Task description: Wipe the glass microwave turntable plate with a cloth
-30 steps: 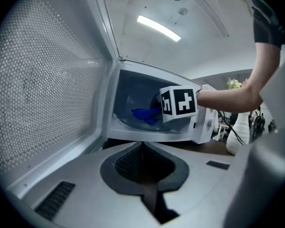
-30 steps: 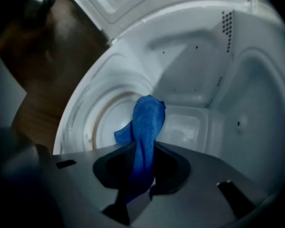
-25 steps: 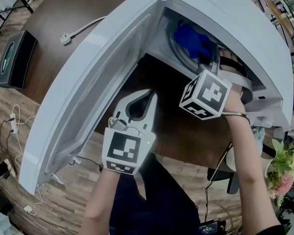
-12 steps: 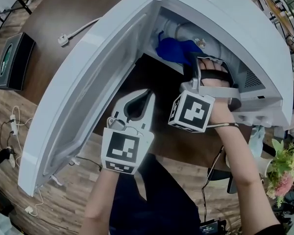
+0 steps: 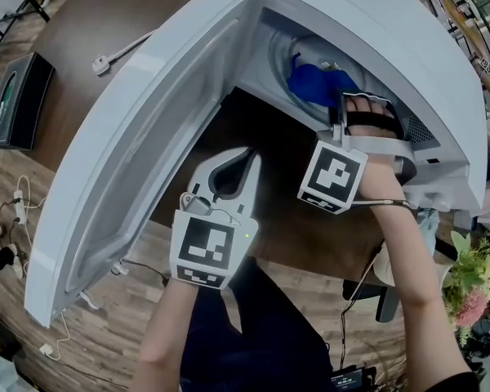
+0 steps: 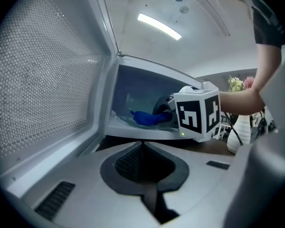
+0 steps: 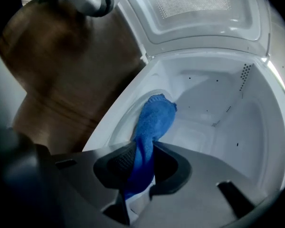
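1. Over the last second the blue cloth (image 5: 314,82) has been drawn toward the front of the open microwave (image 5: 376,23) and pushed back in. It now lies upper centre in the head view.
2. This back-and-forth is read as a wiping stroke, so the task appears under way. How much remains cannot be judged.
3. The right gripper (image 5: 336,104) reaches into the cavity, its jaws clamped on the cloth, whose free end trails forward.
4. The left gripper (image 5: 243,160) has stayed at lower centre above the dark worktop (image 5: 269,149), jaws together and empty.
5. The glass turntable plate (image 5: 276,60) sits on the cavity floor under the cloth. It is clear and round, and only its curved rim shows. No dirt can be made out.
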### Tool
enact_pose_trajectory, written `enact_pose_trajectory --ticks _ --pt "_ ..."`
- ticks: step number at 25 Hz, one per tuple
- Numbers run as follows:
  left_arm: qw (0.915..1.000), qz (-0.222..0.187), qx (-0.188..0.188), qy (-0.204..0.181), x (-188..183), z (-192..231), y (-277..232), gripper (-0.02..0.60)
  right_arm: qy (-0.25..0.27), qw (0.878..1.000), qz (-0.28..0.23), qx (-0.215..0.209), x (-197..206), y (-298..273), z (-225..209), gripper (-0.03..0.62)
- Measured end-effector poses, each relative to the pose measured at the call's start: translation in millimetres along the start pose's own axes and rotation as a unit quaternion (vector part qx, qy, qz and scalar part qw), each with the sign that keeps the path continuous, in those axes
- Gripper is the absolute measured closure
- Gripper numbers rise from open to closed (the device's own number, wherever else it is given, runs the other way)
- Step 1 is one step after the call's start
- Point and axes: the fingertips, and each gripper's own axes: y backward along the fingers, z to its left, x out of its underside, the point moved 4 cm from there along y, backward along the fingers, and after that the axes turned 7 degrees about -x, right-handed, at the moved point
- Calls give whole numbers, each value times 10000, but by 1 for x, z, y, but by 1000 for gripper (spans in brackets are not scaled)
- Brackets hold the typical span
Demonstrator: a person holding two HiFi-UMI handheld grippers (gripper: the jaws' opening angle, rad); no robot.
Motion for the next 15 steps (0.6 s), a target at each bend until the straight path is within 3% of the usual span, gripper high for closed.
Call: enact_pose_trajectory --ticks 7,12,15 --pt "10000 19 17 10 2 -1 -3 568 728 9920 960 -381 31 -14 11 522" --pt "10000 22 65 -25 0 -5 -4 568 1014 9794 1553 -794 49 -21 18 522" --pt "10000 13 58 -25 -1 -5 -4 568 1253 9654 2008 -1096 60 -26 22 522"
